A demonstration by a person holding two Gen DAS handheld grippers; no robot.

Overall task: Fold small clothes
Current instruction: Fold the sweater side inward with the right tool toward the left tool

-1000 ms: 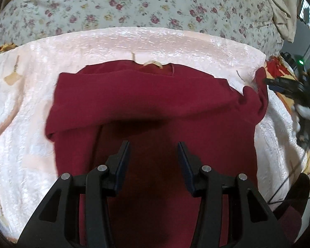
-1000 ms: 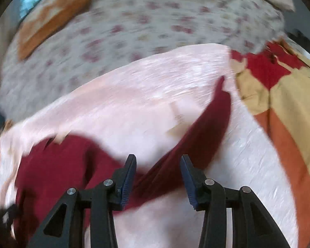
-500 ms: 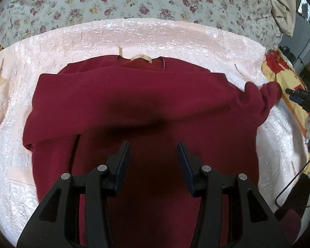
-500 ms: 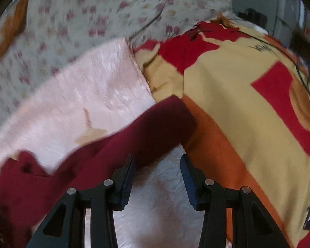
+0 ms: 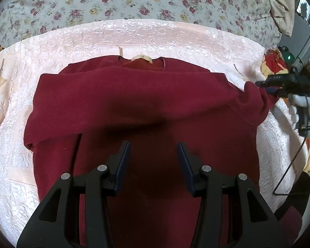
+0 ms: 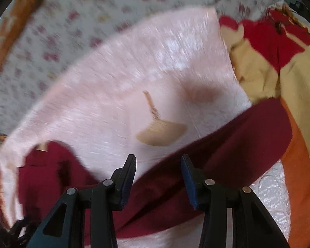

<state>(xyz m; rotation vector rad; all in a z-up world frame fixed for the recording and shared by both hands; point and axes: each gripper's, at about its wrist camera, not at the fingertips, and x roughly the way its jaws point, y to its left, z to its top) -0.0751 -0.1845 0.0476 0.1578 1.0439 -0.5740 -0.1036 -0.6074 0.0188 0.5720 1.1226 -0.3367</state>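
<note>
Now straddling sweater (image 6: 227, 155) sleeve at 3 o'clock, right tool (image 6: 158, 177) half-wide, ungripped; left tool (image 5: 154, 165) half-wide, empty, above.

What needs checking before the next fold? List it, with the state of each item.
1. Sweater lies flat on the pink cover, collar away from the left camera: ok.
2. One sleeve folded across the chest: ok.
3. Other sleeve folded in: not ok, it stretches out toward the yellow and red blanket.
4. Right claw gripping that sleeve: not ok, jaws open, sleeve passes beneath them.
5. Left claw free: ok, open above the sweater body.
6. Right view sharp: not ok, blurred.
</note>
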